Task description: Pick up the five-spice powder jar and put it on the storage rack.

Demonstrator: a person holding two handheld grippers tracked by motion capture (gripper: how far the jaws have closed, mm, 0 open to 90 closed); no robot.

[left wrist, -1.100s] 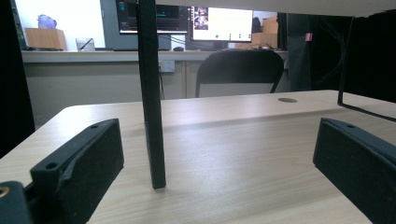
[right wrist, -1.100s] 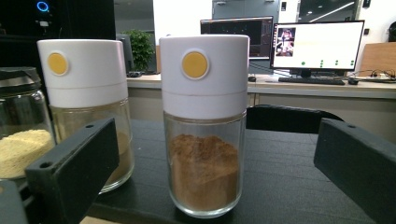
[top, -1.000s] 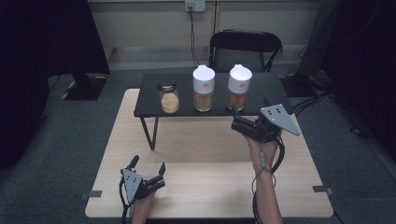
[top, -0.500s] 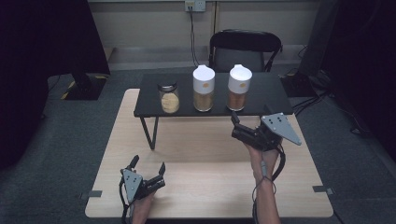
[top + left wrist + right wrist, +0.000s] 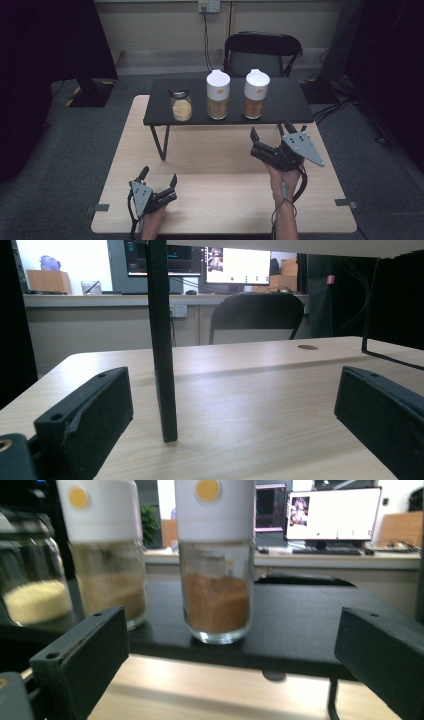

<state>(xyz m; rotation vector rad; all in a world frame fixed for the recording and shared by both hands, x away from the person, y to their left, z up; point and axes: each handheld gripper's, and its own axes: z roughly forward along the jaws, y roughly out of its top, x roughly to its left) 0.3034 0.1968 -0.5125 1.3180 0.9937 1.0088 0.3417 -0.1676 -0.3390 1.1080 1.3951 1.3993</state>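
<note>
Right gripper [image 5: 269, 133]: we hold it raised just in front of the black shelf [image 5: 290, 102], its jaws wide apart and with nothing between them.
Brown-powder jar [image 5: 255, 94]: it stands upright on the shelf, at the right end of the row. In the right gripper view we see it [image 5: 216, 560] straight ahead between our jaws, near but not touching them. It has a white lid with a yellow dot.
Middle jar [image 5: 218, 94]: also with a white lid, with tan filling, just beside the brown one.
Small glass jar [image 5: 181, 104]: dark lid, pale yellow grains, at the left of the row.
Left gripper [image 5: 159, 178]: we keep it low at the near edge of the wooden table [image 5: 210, 200], jaws wide open and empty.
Shelf leg [image 5: 162, 340]: in the left gripper view it stands between our jaws, farther away on the table.
</note>
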